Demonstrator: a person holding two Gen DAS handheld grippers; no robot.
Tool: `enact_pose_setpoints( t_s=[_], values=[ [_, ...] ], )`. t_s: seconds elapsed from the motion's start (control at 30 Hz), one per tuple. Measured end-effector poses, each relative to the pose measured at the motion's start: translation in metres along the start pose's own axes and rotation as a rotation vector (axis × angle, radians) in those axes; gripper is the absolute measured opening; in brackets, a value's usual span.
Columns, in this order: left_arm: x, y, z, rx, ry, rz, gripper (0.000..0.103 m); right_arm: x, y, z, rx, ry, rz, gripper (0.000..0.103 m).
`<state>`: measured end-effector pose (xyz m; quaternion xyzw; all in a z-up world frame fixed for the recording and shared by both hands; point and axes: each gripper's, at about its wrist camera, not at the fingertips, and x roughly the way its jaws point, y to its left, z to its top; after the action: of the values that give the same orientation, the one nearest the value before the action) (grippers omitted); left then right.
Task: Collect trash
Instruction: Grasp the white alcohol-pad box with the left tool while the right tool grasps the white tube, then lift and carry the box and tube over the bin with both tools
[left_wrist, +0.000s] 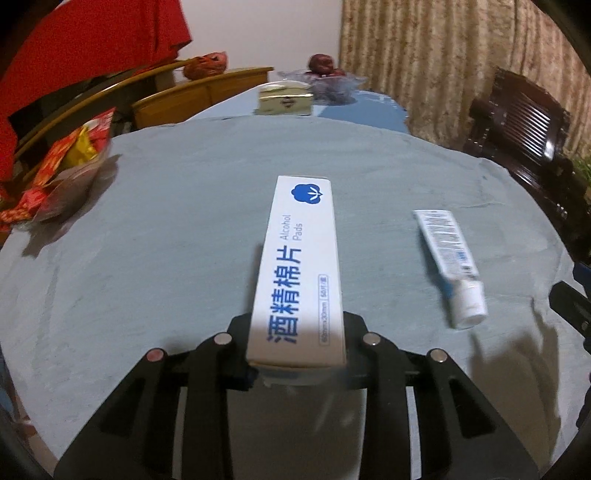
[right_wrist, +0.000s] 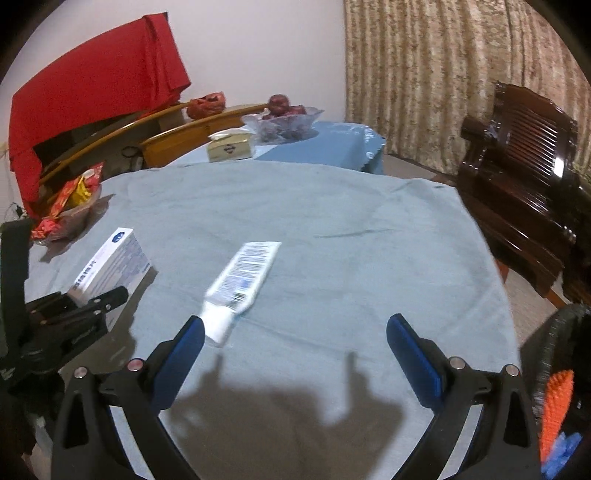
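Grey-blue tablecloth (left_wrist: 147, 258); alcohol-pad box (left_wrist: 299, 269) lengthwise away from left tongs (left_wrist: 297, 354).

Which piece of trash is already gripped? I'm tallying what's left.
The white alcohol pads box, clamped in the left tool. The toothpaste tube lies loose on the cloth before the open right tool.

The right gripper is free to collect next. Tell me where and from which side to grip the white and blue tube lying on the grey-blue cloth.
Grip the white and blue tube across its flattened body, just above the white cap, probably from above with one finger on each long edge. It lies flat, cap toward the open right gripper, so the narrow width should fit between the fingers.
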<state>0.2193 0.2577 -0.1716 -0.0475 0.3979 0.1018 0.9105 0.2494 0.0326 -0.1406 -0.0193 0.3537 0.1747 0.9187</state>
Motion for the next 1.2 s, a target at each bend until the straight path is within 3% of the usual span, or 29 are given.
enact_pose_setpoints(
  t_s=[0.4,0.7,0.93,1.2],
  values=[
    [-0.005,0.036,-0.011,-0.042,0.013,0.033,0.03,0.051,0.039,-0.003,-0.022,0.082,-0.037,0.095],
    [-0.006,0.038,-0.016,-0.046,0.024,0.028,0.03,0.071,0.041,-0.007,0.004,0.157,-0.025,0.071],
    [-0.01,0.03,-0.015,-0.045,0.018,0.013,0.03,0.063,0.038,-0.006,0.014,0.182,0.063,0.03],
    [-0.019,0.013,-0.017,-0.027,0.011,-0.013,0.03,0.035,0.025,-0.012,0.011,0.162,0.091,0.03]
  ],
)
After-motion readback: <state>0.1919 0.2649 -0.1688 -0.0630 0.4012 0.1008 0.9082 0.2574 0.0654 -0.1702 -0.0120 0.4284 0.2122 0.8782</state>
